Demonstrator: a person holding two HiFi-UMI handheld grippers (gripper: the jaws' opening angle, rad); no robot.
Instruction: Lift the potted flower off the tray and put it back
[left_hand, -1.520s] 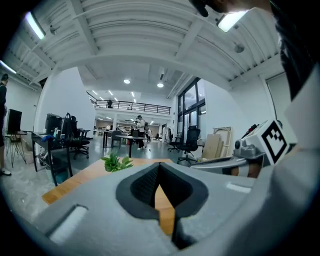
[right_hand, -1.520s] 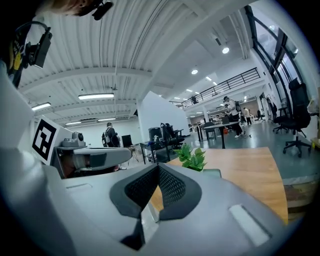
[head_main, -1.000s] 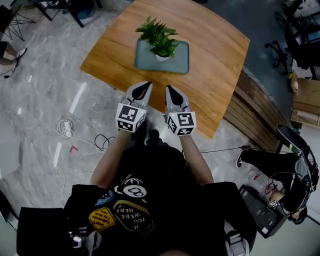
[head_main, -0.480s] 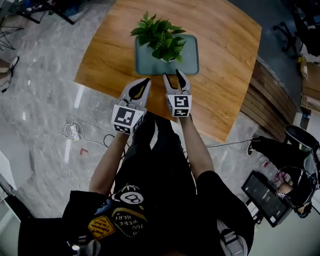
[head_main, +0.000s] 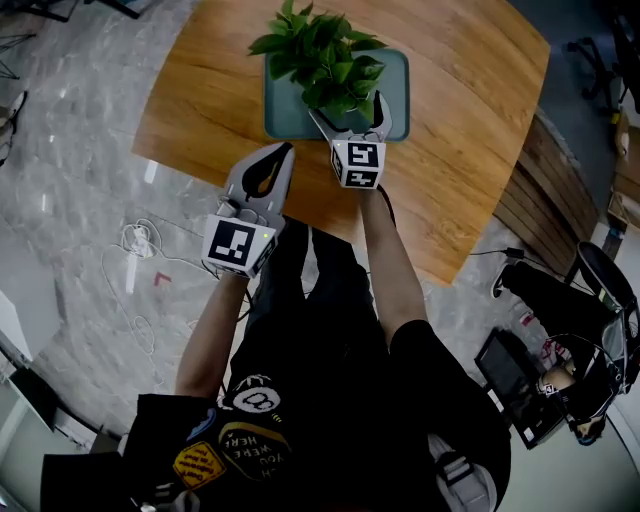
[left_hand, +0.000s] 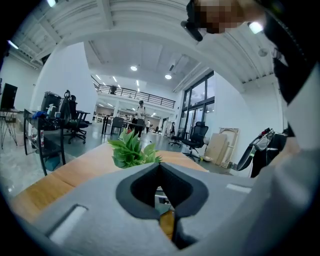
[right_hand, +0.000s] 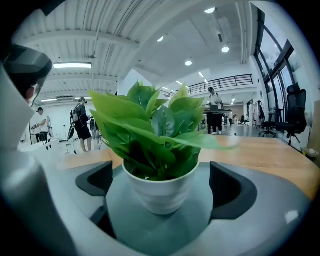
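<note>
The potted flower (head_main: 320, 55), green leaves in a small white pot (right_hand: 160, 192), stands on the teal tray (head_main: 397, 88) on the wooden table (head_main: 470, 140). My right gripper (head_main: 349, 112) is at the tray's near edge, and its jaws are opening wide. In the right gripper view the pot stands between the two dark pads (right_hand: 231, 189), and neither pad touches it. My left gripper (head_main: 283, 152) is shut and holds nothing. It hovers over the table's near edge, left of the tray and behind the right gripper. In the left gripper view the leaves (left_hand: 131, 152) show beyond its closed tips (left_hand: 159, 165).
The table's near edge (head_main: 200, 170) lies under my left gripper. Cables (head_main: 140, 245) lie on the marble floor to the left. A wooden slatted stack (head_main: 535, 190) and a chair (head_main: 600, 290) stand to the right. People and desks are far off in the hall.
Both grippers have moved forward toward the tray, the right one farther. The right jaws have gone from shut to wide open and now flank the pot.
</note>
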